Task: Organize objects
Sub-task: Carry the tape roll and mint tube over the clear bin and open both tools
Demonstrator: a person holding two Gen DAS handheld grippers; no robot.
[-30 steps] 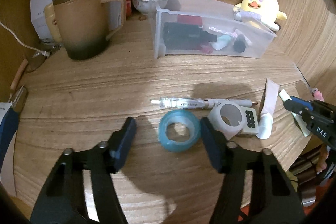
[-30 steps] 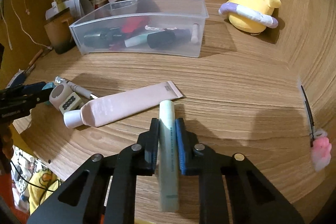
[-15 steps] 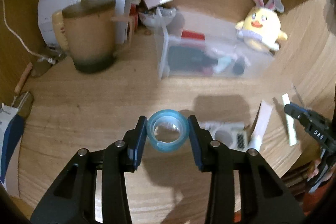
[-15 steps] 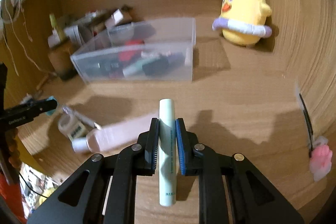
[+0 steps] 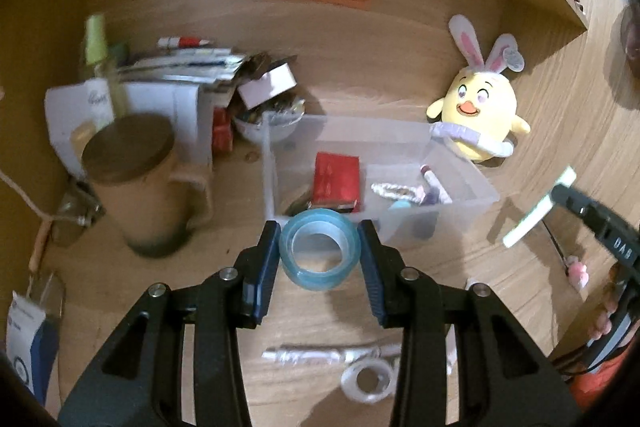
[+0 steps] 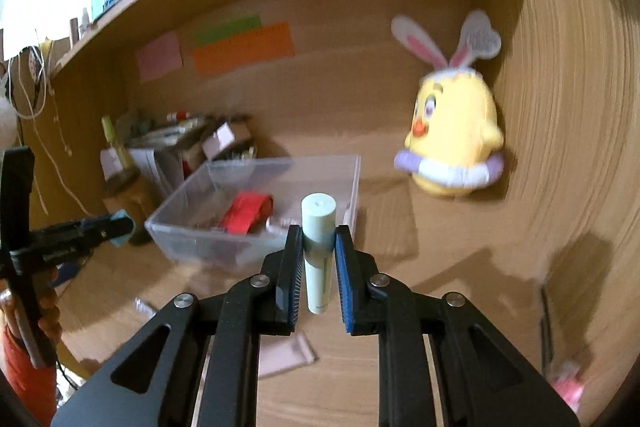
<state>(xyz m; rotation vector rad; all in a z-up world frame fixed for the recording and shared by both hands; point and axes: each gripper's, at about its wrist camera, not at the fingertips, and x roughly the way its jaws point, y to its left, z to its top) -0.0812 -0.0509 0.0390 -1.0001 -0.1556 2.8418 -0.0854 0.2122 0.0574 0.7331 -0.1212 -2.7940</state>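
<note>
Now the left gripper (image 5: 319,250) is squeezing the blue tape roll (image 5: 318,248) above the counter (image 5: 200,287), near the clear box (image 5: 460,183). The right gripper (image 6: 318,263) is pinching a green tube (image 6: 318,247). Neither is inside yet; a white roll (image 5: 368,379) is waiting.

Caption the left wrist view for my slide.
Left gripper holds translucent blue tape roll above wooden desk, before clear plastic bin.

Left gripper (image 5: 319,250): black frame w/ triangular cut-outs, blue ribbed pads (image 5: 267,269) inside fingers, silver screws at joints. Right gripper (image 6: 318,263): same build, black arms, blue ribbed pads, 4 silver screws. White lettering on black side of each gripper seen from other cam, blurred. Person: orange-red sleeve at frame edge.
</note>
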